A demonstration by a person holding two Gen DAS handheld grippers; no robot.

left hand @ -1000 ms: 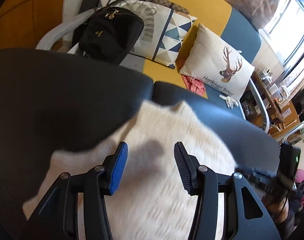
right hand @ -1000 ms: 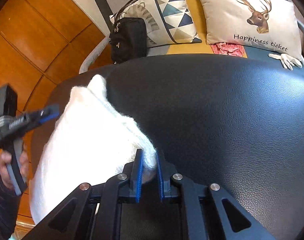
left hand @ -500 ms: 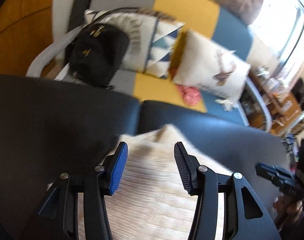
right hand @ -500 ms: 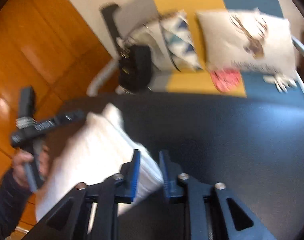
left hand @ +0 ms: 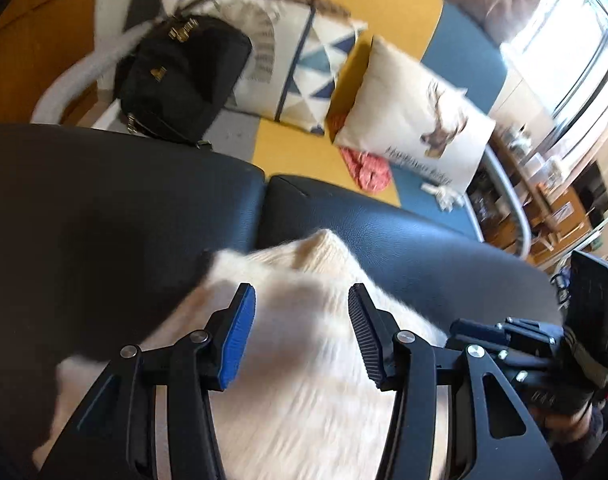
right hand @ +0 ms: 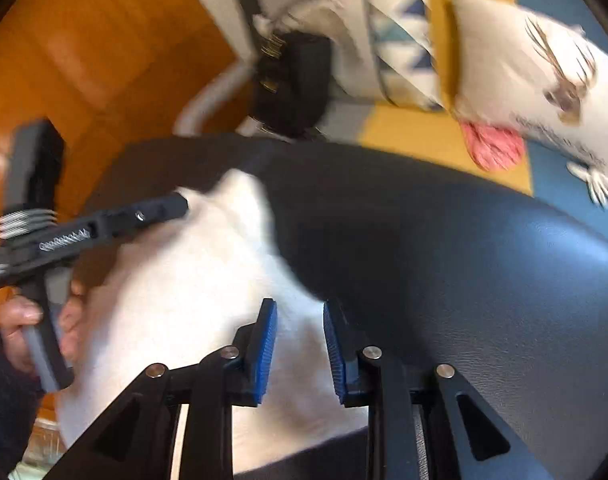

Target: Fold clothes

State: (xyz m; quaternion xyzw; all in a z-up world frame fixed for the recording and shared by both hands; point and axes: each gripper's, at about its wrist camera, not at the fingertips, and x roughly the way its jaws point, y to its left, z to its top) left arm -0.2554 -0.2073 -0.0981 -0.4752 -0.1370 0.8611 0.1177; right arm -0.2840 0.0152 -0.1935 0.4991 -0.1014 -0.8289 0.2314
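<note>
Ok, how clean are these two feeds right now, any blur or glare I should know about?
Right wrist view: heavy motion smear on the pillows and bag; the right gripper itself is sharp. Left wrist view: milder smear, the garment soft and streaked, the window blown out to white. Both views bend hard at the edges, fisheye style.

white garment (left hand: 304, 380): fuzzy knit cloth | black cushion (right hand: 484, 280): glossy grained leather
</note>
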